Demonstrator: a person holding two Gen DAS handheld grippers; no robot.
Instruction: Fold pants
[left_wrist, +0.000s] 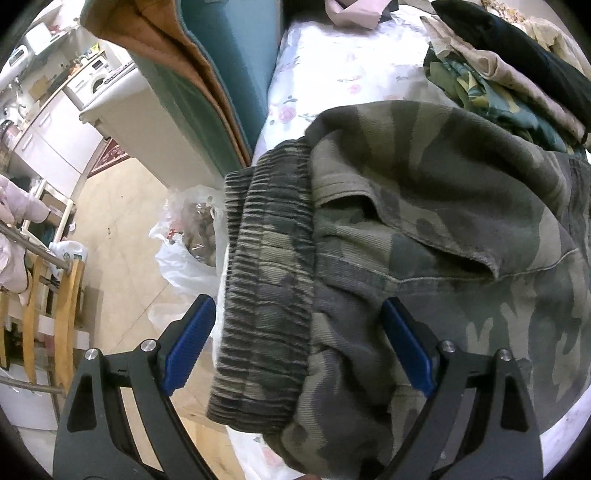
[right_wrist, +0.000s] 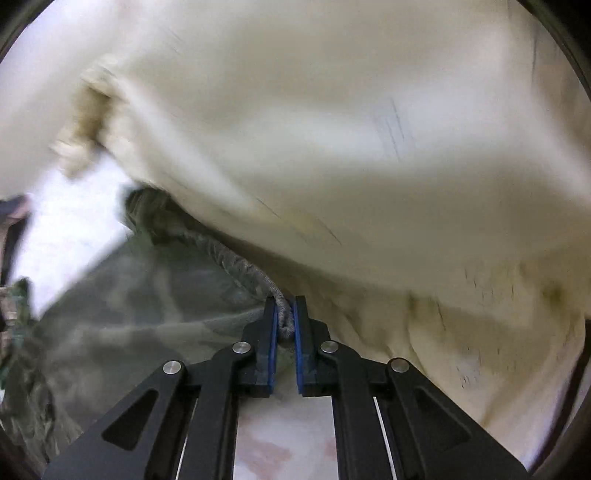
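The camouflage pants (left_wrist: 424, 206) lie bunched on a bed (left_wrist: 332, 74) with a white flowered sheet, their ribbed waistband (left_wrist: 266, 258) right at the bed's near edge and partly hanging over it. A side pocket gapes open just past the waistband.

The left gripper (left_wrist: 299, 347) hangs over that edge with its jaws spread wide. One blue pad (left_wrist: 190, 343) is out over the floor side, the other sits on the pants' cloth, and the waistband lies between them; neither pad squeezes it.

The right gripper (right_wrist: 285, 321) has its jaws pressed nearly together, pinching a bit of the ribbed waistband (right_wrist: 236, 258) between the blue pads. From that side the pants (right_wrist: 129, 302) spread away to the left over the sheet, blurred. A big cream cloth (right_wrist: 314, 129) fills the space above and to the right of the grip, draped over part of the waistband; what it is, I cannot tell.

At the bed's far right corner a heap of other clothes (left_wrist: 517, 74) is piled, apart from the pants. Off the bed's edge, a white plastic bag (left_wrist: 184, 236) sits on the tiled floor, close to the waistband. Teal and brown bedding (left_wrist: 192, 74) hangs beside the bed's far edge.
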